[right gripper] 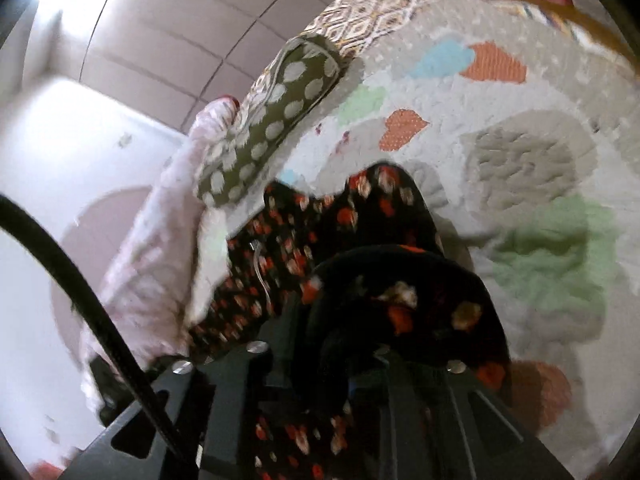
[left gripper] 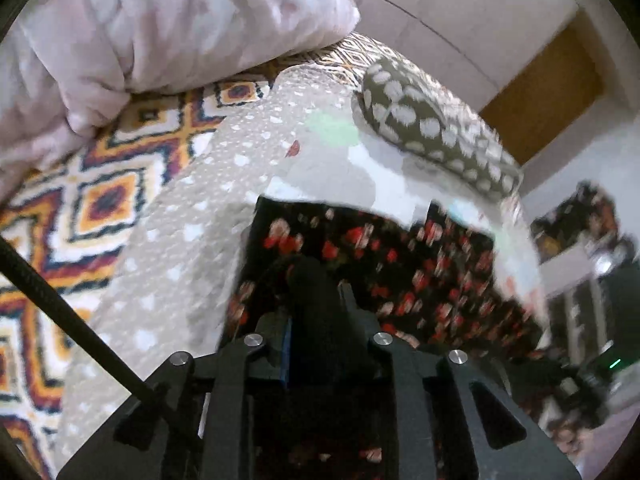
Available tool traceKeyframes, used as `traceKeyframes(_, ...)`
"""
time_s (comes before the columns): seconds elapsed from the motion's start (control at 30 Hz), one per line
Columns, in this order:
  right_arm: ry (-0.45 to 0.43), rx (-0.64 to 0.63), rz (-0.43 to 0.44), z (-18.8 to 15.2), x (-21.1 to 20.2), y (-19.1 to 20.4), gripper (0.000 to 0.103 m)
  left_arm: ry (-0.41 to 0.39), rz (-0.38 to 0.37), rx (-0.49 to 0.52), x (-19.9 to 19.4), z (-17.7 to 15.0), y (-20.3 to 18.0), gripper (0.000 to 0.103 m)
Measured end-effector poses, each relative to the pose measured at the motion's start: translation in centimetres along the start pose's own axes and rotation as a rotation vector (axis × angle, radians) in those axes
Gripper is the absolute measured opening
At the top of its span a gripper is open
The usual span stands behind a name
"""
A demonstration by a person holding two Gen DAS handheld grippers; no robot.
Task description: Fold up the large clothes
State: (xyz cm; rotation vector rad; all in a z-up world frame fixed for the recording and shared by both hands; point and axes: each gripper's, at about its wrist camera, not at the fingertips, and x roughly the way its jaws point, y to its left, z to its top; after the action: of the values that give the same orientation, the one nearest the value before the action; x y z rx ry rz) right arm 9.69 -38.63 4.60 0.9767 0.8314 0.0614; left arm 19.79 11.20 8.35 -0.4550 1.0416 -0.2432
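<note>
Two grippers: both are pinched onto the same black floral garment (left gripper: 400, 264), each at its own bunch of cloth.
Left gripper (left gripper: 316, 300): jaws drawn narrow, with a dark fold of the garment clamped between them.
Right gripper (right gripper: 360, 344): jaws hidden under the draped cloth, which is gathered right at their tips; judged to be gripping it.
Garment position: it lies partly on the bed quilt (right gripper: 520, 152) and is partly lifted toward the cameras, just beside the olive spotted pillow (left gripper: 424, 116).
Surroundings: a pale pink blanket (left gripper: 160, 28) is heaped on the patterned bedspread (left gripper: 100, 184) behind.
Done so far: the garment looks spread across the bed and is gripped at two points; motion blur hides any finished crease.
Left to do: by my reading, most of the folding, meaning laying the held edge over, flattening, then folding again.
Progress: early, as far as these views allow.
</note>
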Motion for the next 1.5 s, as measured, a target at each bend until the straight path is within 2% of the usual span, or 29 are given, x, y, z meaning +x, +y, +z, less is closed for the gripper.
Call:
traceKeyframes(0.1, -0.015, 0.110, 0.081, 2.1, 1.3, -1.9, 0.034, 0.009, -0.103, -0.123, 1.2, 1.9, 1.1, 0.028)
traceKeyframes(0.17, -0.041, 0.196, 0.151, 3.2, 2.0, -3.3, 0.051, 0.000, -0.168, -0.201, 1.8, 2.8, 1.8, 0.034)
traceKeyframes(0.23, -0.081, 0.254, 0.196, 3.7, 2.1, -4.0, 0.064, -0.002, -0.249, -0.305, 2.5, 3.4, 3.0, 0.049)
traceKeyframes(0.3, -0.130, 0.308, 0.220, 4.6, 2.3, -5.0, 0.068, -0.014, -0.281, -0.369, 3.1, 3.8, 3.7, 0.050)
traceKeyframes(0.4, -0.124, 0.317, 0.198, 5.6, 2.7, -5.4, 0.068, -0.025, -0.247, -0.355, 3.4, 4.5, 4.2, 0.051)
traceKeyframes(0.57, -0.160, 0.234, 0.115, 7.2, 1.1, -4.3, 0.068, -0.029, -0.167, -0.312, 2.2, 4.7, 4.7, 0.051)
traceKeyframes(0.73, -0.151, 0.039, 0.014, 6.3, -2.2, -1.1, 0.070, -0.025, -0.042, -0.140, -0.4, 2.9, 2.7, 0.052)
traceKeyframes(0.87, -0.082, -0.151, -0.053, 2.4, -4.6, 2.5, 0.069, -0.006, 0.036, 0.028, -1.9, -0.5, -0.2, 0.058)
traceKeyframes(0.9, -0.051, -0.205, -0.048, 0.9, -4.7, 3.7, 0.068, 0.000, 0.053, 0.073, -2.1, -1.5, -1.2, 0.059)
traceKeyframes(1.0, 0.032, -0.291, 0.015, -3.1, -3.5, 6.0, 0.050, 0.025, 0.039, 0.182, -2.0, -4.8, -4.0, 0.060)
traceKeyframes(1.07, 0.095, -0.363, 0.049, -6.4, -1.5, 7.8, 0.033, 0.043, 0.011, 0.222, -1.3, -7.0, -5.5, 0.060)
traceKeyframes(1.13, 0.159, -0.399, 0.087, -8.9, 0.7, 8.8, 0.028, 0.077, -0.007, 0.269, 0.0, -8.8, -6.8, 0.060)
traceKeyframes(1.2, 0.222, -0.410, 0.139, -11.4, 3.7, 9.5, 0.027, 0.068, 0.083, 0.345, 1.0, -10.1, -7.7, 0.060)
traceKeyframes(1.27, 0.227, -0.431, 0.085, -12.4, 6.0, 9.2, 0.027, 0.055, 0.237, 0.394, 2.7, -10.6, -7.0, 0.060)
traceKeyframes(1.3, 0.226, -0.404, 0.038, -12.6, 7.3, 8.1, 0.024, 0.074, 0.239, 0.370, 3.2, -10.5, -6.0, 0.060)
traceKeyframes(1.33, 0.234, -0.354, 0.019, -12.6, 8.2, 6.9, 0.010, 0.086, 0.227, 0.343, 3.5, -10.5, -5.2, 0.060)
traceKeyframes(1.37, 0.230, -0.302, 0.015, -12.5, 8.9, 5.4, 0.000, 0.087, 0.208, 0.323, 3.5, -10.4, -4.4, 0.059)
traceKeyframes(1.43, 0.215, -0.220, 0.077, -12.0, 8.7, 3.2, 0.000, 0.084, 0.181, 0.323, 3.0, -10.2, -3.7, 0.056)
traceKeyframes(1.5, 0.200, -0.177, 0.094, -10.9, 7.4, 2.5, 0.000, 0.077, 0.166, 0.324, 2.3, -9.8, -3.3, 0.055)
